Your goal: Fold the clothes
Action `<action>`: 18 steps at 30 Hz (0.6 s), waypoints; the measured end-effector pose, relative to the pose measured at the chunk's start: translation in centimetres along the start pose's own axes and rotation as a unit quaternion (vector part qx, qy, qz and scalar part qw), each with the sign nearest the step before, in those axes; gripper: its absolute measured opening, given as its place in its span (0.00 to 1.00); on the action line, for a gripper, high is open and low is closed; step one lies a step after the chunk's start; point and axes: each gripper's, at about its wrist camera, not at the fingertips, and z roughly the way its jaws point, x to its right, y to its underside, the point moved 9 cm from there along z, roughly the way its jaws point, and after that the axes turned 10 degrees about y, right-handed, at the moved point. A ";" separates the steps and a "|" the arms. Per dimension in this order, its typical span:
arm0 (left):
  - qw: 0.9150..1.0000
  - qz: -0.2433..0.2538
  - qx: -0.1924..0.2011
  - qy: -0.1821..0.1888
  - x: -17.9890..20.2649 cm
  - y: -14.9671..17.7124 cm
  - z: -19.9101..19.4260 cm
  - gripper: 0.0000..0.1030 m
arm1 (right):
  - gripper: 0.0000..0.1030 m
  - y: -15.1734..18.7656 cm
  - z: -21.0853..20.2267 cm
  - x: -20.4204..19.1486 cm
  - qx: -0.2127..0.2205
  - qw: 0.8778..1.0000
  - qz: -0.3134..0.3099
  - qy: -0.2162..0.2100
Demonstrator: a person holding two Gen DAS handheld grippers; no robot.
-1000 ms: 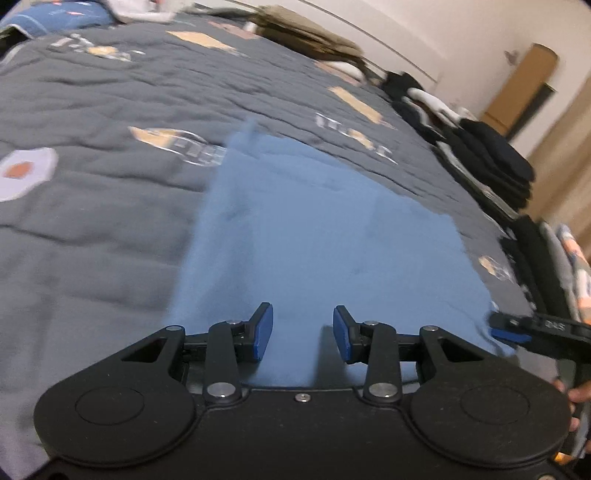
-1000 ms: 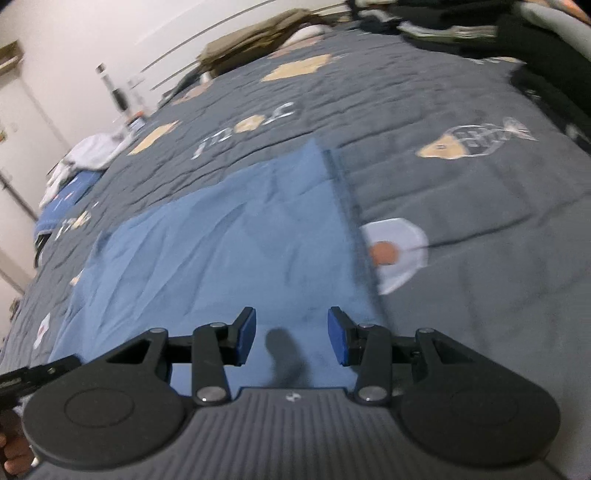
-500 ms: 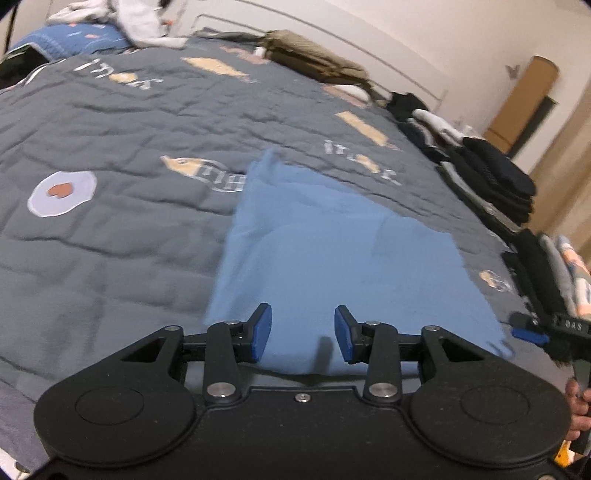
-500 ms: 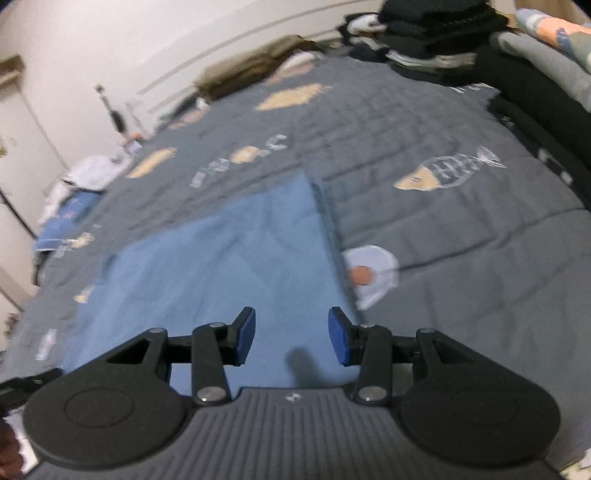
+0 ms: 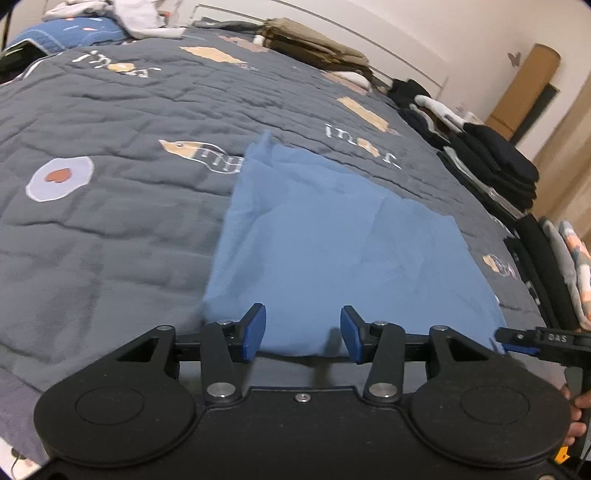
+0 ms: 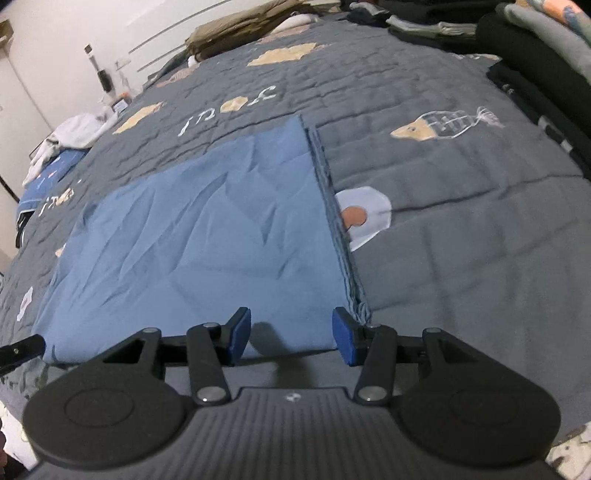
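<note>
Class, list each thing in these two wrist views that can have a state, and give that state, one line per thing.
Blue garment: folded, lying flat on the quilt, creased.
Left gripper: jaws opening, nothing between them.
Right gripper: jaws opening, nothing between them.
Grey quilt: spread over the bed.
Dark clothes: folded and stacked at the bed's edge.
Khaki garment: folded, at the far end.

Left gripper (image 5: 303, 334) and right gripper (image 6: 291, 338) jaws opening wider, nothing between them, both drawn back from the blue cloth (image 5: 332, 251)
</note>
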 end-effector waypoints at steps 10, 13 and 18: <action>0.996 -0.066 0.041 -0.035 -3.0 0.1 -3.1 0.46 | 0.48 -1.4 -2.9 -3.0 0.058 0.996 0.009 -0.065; 0.995 -0.083 0.044 -0.035 -3.3 0.3 -3.1 0.46 | 0.49 -1.4 -3.1 -5.2 0.060 0.994 -0.003 -0.091; 0.995 -0.083 0.040 -0.038 -3.5 0.4 -2.6 0.46 | 0.50 -0.9 -3.5 -8.5 0.058 0.991 -0.029 -0.113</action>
